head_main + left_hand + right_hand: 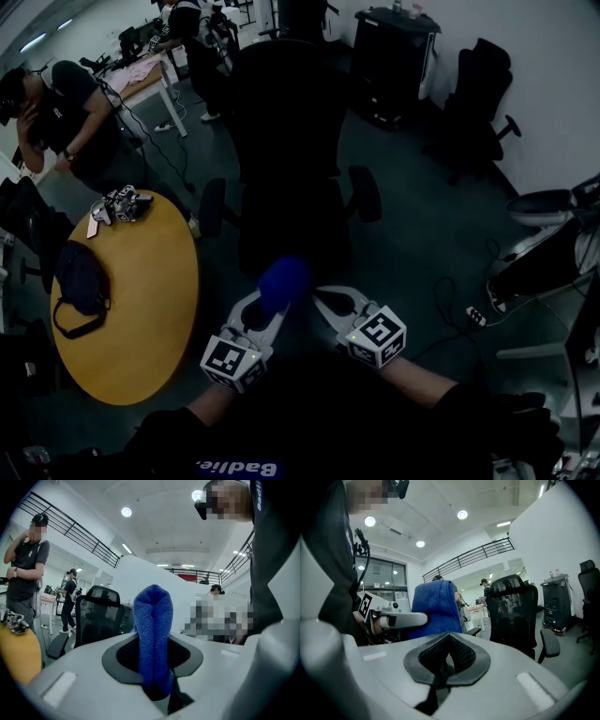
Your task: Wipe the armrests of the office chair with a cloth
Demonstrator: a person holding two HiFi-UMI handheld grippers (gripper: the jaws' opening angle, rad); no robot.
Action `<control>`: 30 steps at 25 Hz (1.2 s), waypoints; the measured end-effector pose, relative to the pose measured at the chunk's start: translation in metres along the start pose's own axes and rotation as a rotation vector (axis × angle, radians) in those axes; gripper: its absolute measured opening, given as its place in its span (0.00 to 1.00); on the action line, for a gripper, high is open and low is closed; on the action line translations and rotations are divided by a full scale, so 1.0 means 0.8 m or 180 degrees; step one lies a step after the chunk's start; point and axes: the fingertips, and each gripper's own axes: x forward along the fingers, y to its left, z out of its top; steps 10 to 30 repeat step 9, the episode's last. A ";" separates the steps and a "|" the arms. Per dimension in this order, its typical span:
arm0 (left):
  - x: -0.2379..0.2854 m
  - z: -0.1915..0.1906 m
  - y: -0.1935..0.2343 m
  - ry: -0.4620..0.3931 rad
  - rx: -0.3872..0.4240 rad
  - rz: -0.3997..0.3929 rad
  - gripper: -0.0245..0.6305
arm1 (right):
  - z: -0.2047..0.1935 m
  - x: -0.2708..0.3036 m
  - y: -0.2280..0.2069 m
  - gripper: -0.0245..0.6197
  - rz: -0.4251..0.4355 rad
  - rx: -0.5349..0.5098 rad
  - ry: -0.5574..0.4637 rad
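Note:
A black office chair stands straight ahead of me, its left armrest and right armrest sticking out at the sides. My left gripper is shut on a folded blue cloth, held just short of the seat's front edge. In the left gripper view the cloth stands upright between the jaws, with the chair behind it. My right gripper hovers beside the left one. Its jaws meet with nothing between them. From there I see the cloth and the chair.
A round wooden table at my left carries a dark pouch and a small device. A person stands beyond it. A second black chair, a black cabinet and a floor power strip lie to the right.

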 end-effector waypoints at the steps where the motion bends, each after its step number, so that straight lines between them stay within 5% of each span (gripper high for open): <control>1: -0.001 -0.002 0.001 0.0002 0.0009 0.0008 0.23 | 0.000 0.000 0.000 0.04 0.0003 0.0002 0.0002; 30: -0.009 0.000 -0.001 0.0001 0.0022 0.0013 0.23 | -0.001 -0.002 0.008 0.04 0.0007 0.0036 0.0038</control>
